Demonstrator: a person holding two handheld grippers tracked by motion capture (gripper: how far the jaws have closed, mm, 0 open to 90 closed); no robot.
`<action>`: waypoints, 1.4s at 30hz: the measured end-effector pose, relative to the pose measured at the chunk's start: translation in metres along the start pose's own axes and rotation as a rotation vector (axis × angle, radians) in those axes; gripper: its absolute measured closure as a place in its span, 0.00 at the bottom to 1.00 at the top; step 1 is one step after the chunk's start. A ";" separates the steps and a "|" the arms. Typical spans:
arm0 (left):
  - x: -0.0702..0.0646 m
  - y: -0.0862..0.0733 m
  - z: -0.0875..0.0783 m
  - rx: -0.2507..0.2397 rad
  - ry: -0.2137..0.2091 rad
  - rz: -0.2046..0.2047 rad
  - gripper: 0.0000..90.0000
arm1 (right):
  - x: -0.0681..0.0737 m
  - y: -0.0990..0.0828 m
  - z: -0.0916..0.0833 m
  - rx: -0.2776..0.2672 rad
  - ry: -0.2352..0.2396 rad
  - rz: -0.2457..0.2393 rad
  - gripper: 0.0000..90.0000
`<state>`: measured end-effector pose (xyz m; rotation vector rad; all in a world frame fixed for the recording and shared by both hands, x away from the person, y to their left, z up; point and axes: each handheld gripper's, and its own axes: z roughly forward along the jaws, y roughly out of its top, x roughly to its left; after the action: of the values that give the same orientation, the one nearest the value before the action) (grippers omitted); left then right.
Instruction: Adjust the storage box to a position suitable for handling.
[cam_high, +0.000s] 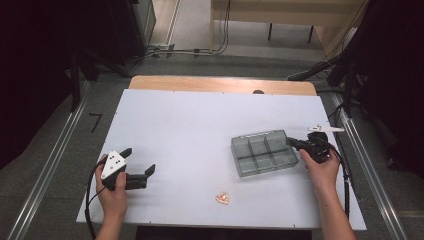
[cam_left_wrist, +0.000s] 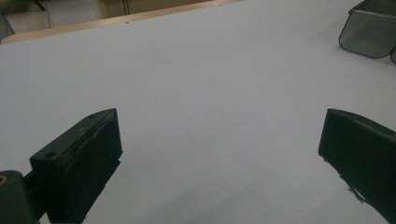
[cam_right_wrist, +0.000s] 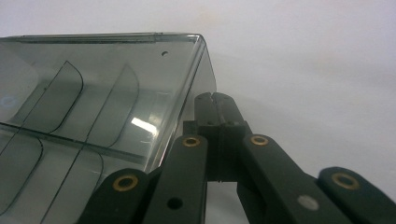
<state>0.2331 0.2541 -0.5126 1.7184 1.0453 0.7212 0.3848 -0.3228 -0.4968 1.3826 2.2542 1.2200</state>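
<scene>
Room: dark surroundings, grey floor with cables, a pale wooden bench at the far side.
Table (cam_high: 200, 125): white top over a wooden edge at the back, seen from above.
Box (cam_high: 264, 152): smoky clear plastic with six compartments in two rows, lying right of the table's middle. Nothing can be seen inside it.
Right gripper (cam_high: 292, 143): held in the right hand (cam_high: 322, 170) at the box's right end. In the right gripper view its jaws are pressed together, nothing between them, tips right at the box's outer wall (cam_right_wrist: 187, 102); contact cannot be told.
Left gripper (cam_high: 137, 162): held in the left hand (cam_high: 112, 192) near the table's front left, well apart from the box. Its jaws stand spread wide over bare table, holding nothing.
Small thing (cam_high: 223, 198): orange and white, near the front edge, between the two hands; too small to identify.
Box corner (cam_left_wrist: 369, 28): far off at the upper right in the left gripper view.
</scene>
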 end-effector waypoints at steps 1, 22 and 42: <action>0.000 0.000 0.000 -0.001 0.000 0.000 0.00 | 0.003 0.000 0.001 0.001 0.006 -0.001 0.98; 0.000 0.000 -0.001 -0.003 0.000 -0.002 0.00 | 0.029 -0.014 0.002 0.027 0.035 -0.036 0.98; 0.000 0.000 0.000 -0.004 -0.001 -0.003 0.00 | 0.052 -0.032 -0.007 0.033 0.061 -0.029 0.98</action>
<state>0.2330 0.2541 -0.5125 1.7131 1.0451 0.7194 0.3332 -0.2900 -0.5052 1.3367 2.3375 1.2367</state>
